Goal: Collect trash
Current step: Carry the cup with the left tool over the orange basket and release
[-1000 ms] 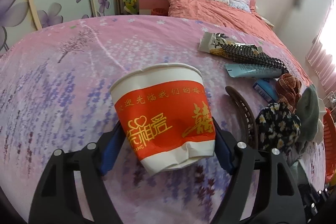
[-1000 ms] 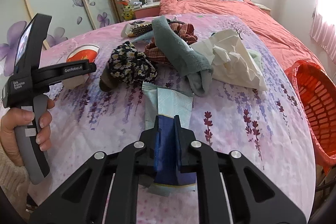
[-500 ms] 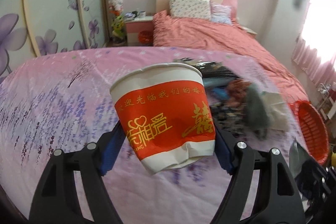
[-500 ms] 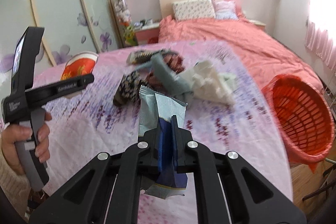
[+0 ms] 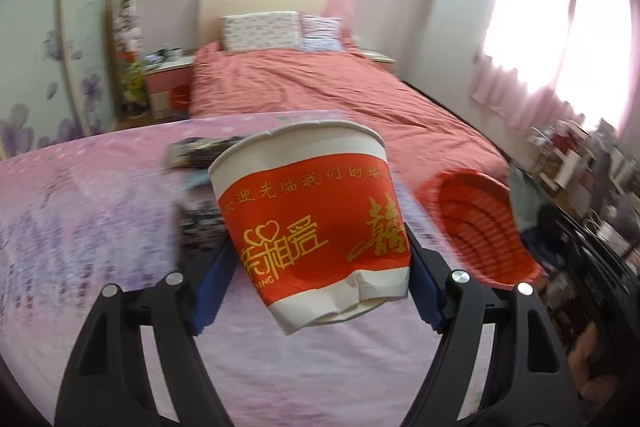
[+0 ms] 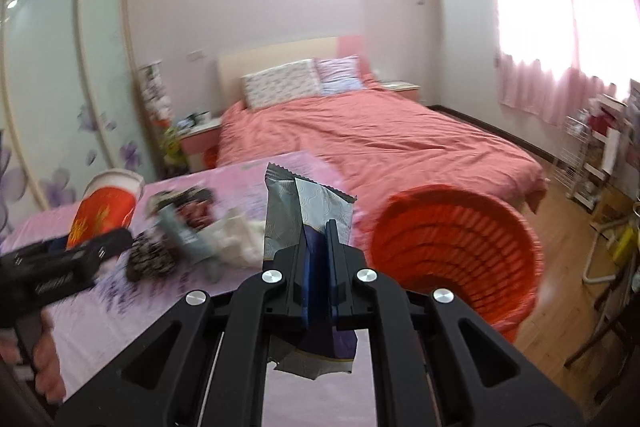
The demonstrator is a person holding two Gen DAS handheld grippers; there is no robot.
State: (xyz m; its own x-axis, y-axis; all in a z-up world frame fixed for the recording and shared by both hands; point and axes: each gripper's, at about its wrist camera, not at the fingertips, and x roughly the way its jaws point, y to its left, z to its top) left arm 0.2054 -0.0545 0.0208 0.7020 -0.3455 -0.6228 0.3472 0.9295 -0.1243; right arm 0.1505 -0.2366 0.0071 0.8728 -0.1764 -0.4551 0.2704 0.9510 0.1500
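While both pieces of trash are held off the pink floral table, the carrying step is judged to be in hand. A dented red and white paper cup is clamped at its lower sides by the left gripper, whose jaws are spread wide to the cup's width. A grey and blue wrapper is pinched upright by the right gripper, whose jaws are nearly closed on it. The orange basket stands at the right, beside the table edge. 2 releases are called for next: each gripper is to be brought over the basket's mouth and opened. Clothes lie on the far left of the table.
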